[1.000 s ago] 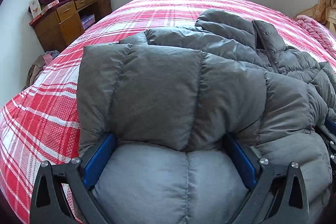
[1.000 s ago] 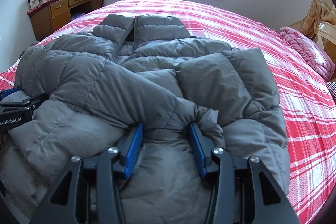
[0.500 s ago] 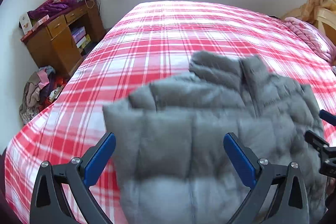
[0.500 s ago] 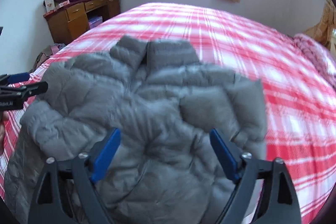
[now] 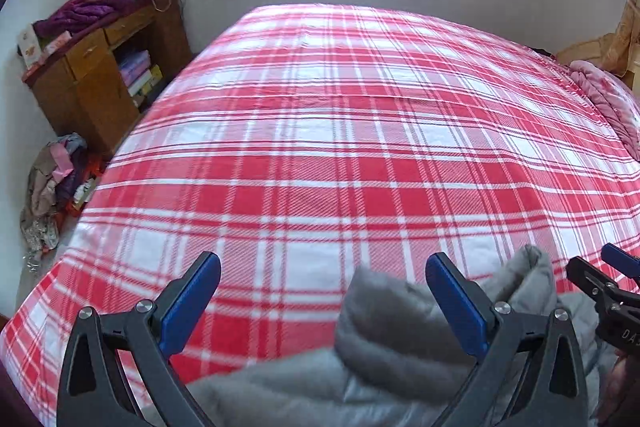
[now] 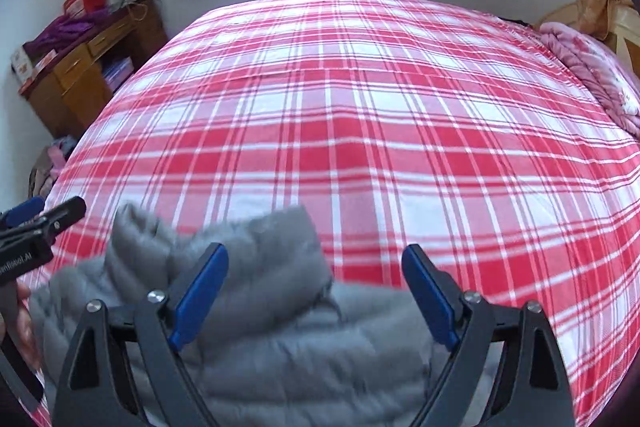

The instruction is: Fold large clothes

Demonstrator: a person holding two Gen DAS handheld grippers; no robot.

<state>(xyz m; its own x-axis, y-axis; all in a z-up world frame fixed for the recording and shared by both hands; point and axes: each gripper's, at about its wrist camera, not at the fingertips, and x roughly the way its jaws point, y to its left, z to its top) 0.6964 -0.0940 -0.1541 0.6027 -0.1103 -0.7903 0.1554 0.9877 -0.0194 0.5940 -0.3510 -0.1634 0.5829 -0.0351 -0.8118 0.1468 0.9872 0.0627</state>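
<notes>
Since half a second ago I pulled both tools back; the grey quilted puffer jacket (image 6: 260,327) now lies low under them on the red-and-white plaid bed (image 5: 320,147). Left tool (image 5: 322,307) jaws apart, empty; right tool (image 6: 316,297) likewise.

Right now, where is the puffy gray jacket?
The gray jacket lies bunched at the near edge of the plaid bed, low in both views, under the open right gripper.
</notes>
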